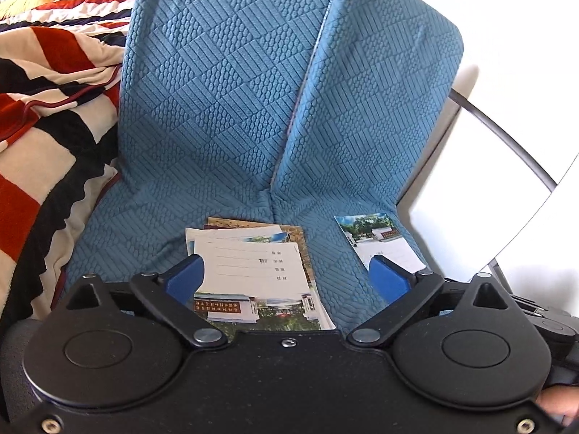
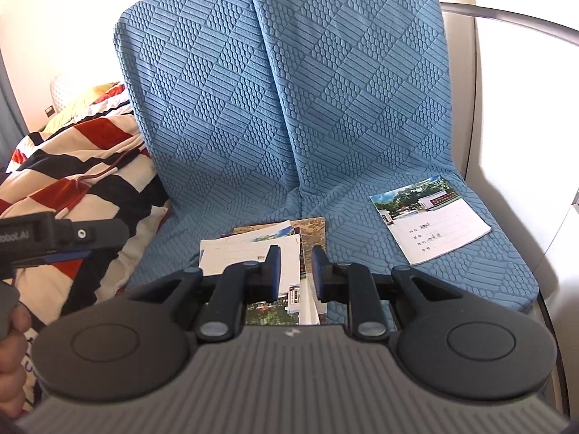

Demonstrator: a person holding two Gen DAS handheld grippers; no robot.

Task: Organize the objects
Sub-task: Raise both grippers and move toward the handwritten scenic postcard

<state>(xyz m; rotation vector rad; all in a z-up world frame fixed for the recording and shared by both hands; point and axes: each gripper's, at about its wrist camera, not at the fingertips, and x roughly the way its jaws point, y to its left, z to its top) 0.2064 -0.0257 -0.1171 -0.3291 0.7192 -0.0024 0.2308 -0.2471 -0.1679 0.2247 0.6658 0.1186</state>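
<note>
We hold the left gripper (image 1: 286, 275) wide open and empty, the right gripper (image 2: 296, 271) narrowly parted and empty, above the loosely fanned stack of paper notebooks (image 2: 260, 253) on the blue quilted seat cover (image 2: 253, 126), where a careless pinch could scatter the sheets.

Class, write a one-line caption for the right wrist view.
Right gripper hovers over stacked notebooks; one notebook lies apart.

Blue-covered seat in bright daylight

In front of me stands a seat under a blue quilted fabric cover (image 2: 325, 108) with a block pattern, its two back cushions side by side. A red, black and cream striped blanket (image 2: 79, 166) is heaped to its left. A cream padded armrest (image 2: 466, 83) and a thin dark curved metal rail (image 2: 506, 18) stand on its right, strongly sunlit.
</note>
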